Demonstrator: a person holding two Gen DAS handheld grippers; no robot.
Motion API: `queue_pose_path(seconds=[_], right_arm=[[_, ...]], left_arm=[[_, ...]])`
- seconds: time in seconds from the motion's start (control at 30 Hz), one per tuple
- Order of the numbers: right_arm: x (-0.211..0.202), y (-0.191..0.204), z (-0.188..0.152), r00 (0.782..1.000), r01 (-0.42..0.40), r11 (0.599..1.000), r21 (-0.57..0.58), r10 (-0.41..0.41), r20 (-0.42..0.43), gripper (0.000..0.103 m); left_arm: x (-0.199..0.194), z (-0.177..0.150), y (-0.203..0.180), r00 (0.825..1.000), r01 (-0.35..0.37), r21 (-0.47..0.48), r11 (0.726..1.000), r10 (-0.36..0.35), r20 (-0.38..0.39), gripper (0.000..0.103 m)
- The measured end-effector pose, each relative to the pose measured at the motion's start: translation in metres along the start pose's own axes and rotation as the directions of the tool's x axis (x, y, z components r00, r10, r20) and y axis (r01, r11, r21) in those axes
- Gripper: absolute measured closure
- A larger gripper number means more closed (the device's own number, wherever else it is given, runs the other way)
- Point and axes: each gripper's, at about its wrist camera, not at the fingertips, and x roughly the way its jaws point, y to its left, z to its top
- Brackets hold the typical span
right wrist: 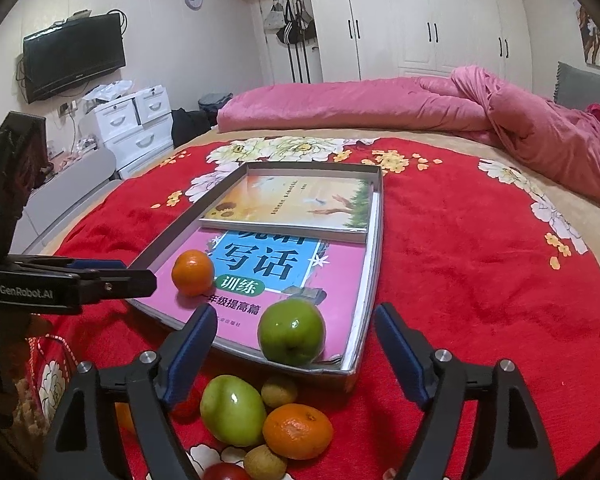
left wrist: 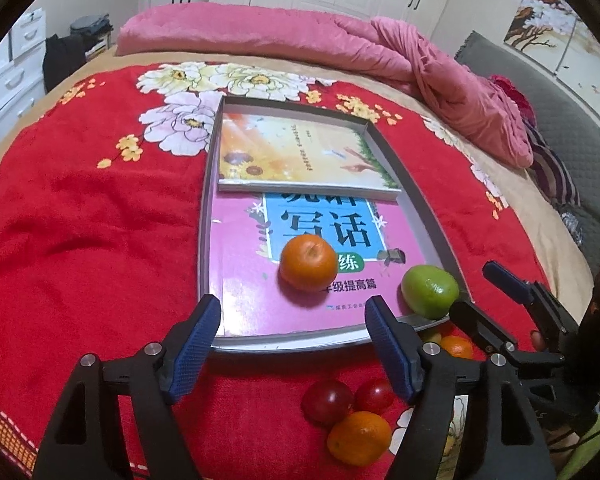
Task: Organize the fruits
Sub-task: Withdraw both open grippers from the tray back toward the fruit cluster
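Observation:
A shallow grey tray lined with books lies on the red flowered blanket. In it sit an orange and a green apple at the near right corner. My left gripper is open over the tray's near edge, the orange just beyond its fingertips and untouched. My right gripper is open too, and the green apple lies between its fingers with neither pad on it. The orange sits further left. Loose fruit lies below the tray: a green apple, an orange, small brown fruits.
Two red fruits and another orange lie on the blanket under my left gripper. A rolled pink quilt runs along the bed's far side. Beyond the bed stand white drawers and wardrobes.

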Motion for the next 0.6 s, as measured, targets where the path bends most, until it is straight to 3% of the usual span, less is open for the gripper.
queue_pose_path(seconds=[0.6], right_arm=[[-0.013,-0.006,0.002,1.000,0.008,0.999,0.040,-0.009,0.030,0.008]], left_arm=[[-0.018,-0.003,-0.008,1.000,0.007,0.006,1.000,-0.007,0.000,0.024]])
